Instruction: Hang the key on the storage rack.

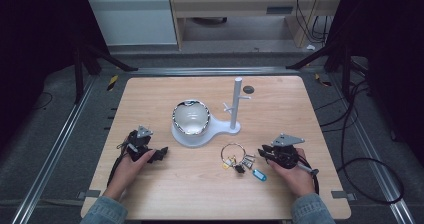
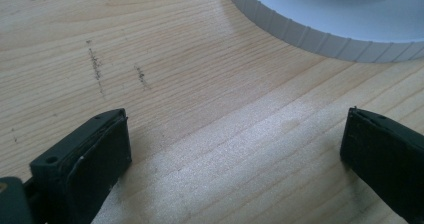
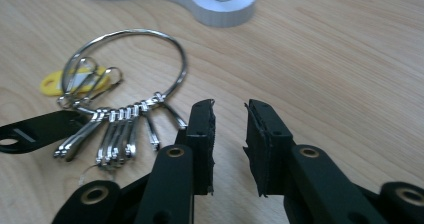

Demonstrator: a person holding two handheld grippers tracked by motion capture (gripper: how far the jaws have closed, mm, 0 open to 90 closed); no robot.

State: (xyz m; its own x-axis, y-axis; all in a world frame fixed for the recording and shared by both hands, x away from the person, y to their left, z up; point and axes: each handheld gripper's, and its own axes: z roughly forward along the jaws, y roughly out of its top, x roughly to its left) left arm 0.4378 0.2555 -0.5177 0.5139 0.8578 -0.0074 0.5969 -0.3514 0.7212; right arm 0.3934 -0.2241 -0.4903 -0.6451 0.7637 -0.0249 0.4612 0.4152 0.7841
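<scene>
The right claw (image 3: 230,134) rests low over the bench (image 1: 165,184), its jaws drawn narrow with a slim gap and nothing between them; the key ring (image 3: 130,74) lies flat just to its left, keys fanned toward the jaws but apart from them; the left claw (image 2: 235,149) stands wide and empty, the white stand base (image 2: 340,29) just ahead of it.

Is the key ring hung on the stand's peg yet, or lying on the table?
Lying flat on the table. The key ring and its keys rest on the wood, apart from the white stand.
</scene>
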